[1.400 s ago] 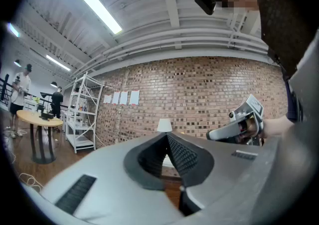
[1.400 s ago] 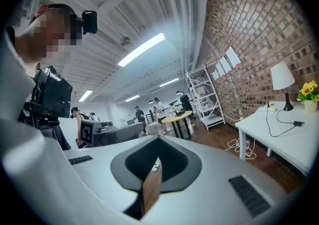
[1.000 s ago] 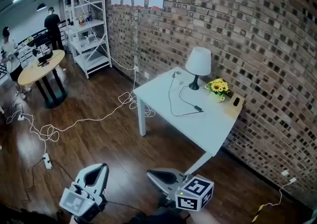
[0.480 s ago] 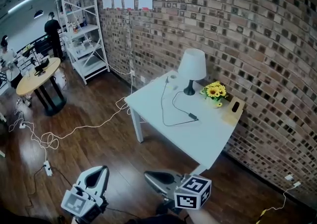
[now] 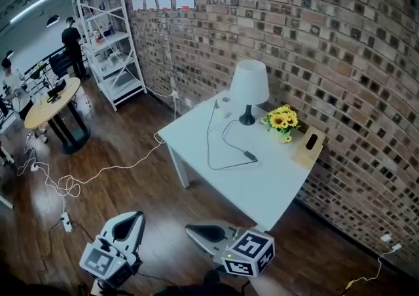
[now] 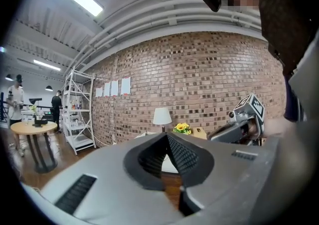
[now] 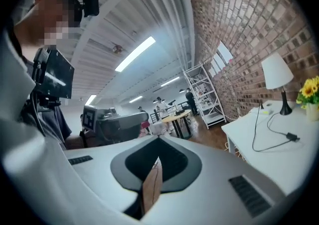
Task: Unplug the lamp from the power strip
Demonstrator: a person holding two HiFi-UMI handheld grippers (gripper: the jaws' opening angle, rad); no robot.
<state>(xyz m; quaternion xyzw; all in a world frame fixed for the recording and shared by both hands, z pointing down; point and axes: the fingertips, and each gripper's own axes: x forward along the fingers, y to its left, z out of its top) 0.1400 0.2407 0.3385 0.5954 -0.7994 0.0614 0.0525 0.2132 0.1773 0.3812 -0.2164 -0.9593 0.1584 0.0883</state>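
Wall [image 5: 314, 39]: brick, running behind the surface along its far and right sides.
Surface [image 5: 275, 183]: white, standing ahead of you and a little to your right, one corner pointing back towards you.
Lamp [image 5: 249, 85]: upright near the far edge, white shade on a dark stem, flowers [image 5: 280, 119] just beside it on the right.
Left tool [image 5: 129, 220]: clenched and empty, its jaw tips meeting. You hold it low over the wooden floor, well apart from the surface.
Right tool [image 5: 195, 230]: also clenched, with nothing gripped that you can make out. It is the nearer of the two to the surface, just short of the near corner.
Cord [image 5: 209, 144]: dark. It leaves the lamp base, loops towards you to a small inline block, then runs back along the left side to the far left corner.
Strip: something pale lies at that far left corner where the cord ends. It is too small to tell whether this is the strip.
Reach: the plug end lies ahead and slightly right of both tools, across the surface from you. Judged from here, you must step closer, and your right tool has the shorter way.
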